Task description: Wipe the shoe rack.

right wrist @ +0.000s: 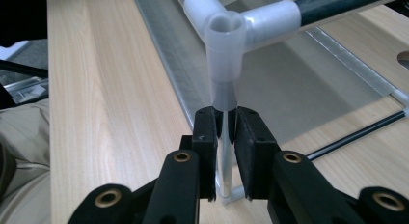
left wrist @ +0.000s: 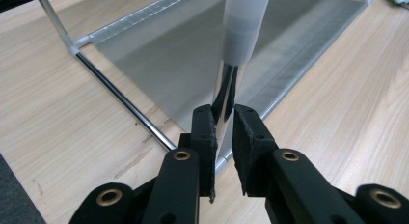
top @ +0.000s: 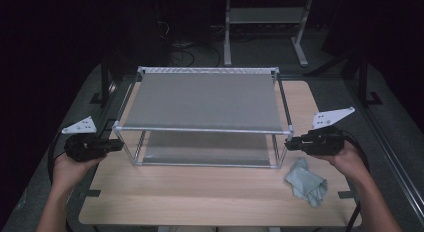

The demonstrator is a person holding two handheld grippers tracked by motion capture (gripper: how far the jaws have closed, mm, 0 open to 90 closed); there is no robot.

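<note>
My left gripper (left wrist: pixel 223 137) is clamped on the rack's (top: pixel 202 99) front-left post (left wrist: pixel 225 101); my right gripper (right wrist: pixel 224 137) pinches the front-right post (right wrist: pixel 224 137), just under its white corner joint (right wrist: pixel 225 45). The rack stands mid-table (top: pixel 200 192), its two grey shelves between my hands. A crumpled cloth (top: pixel 306 182) lies at 5 o'clock from the rack, near my right hand (top: pixel 345 159).

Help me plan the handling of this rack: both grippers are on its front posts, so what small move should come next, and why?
Probably a gentle, even lift. The left gripper is shut on the front left post and the right gripper on the front right post, so the two-tier rack is held on both sides. Keep it level and clear of the cloth.
</note>
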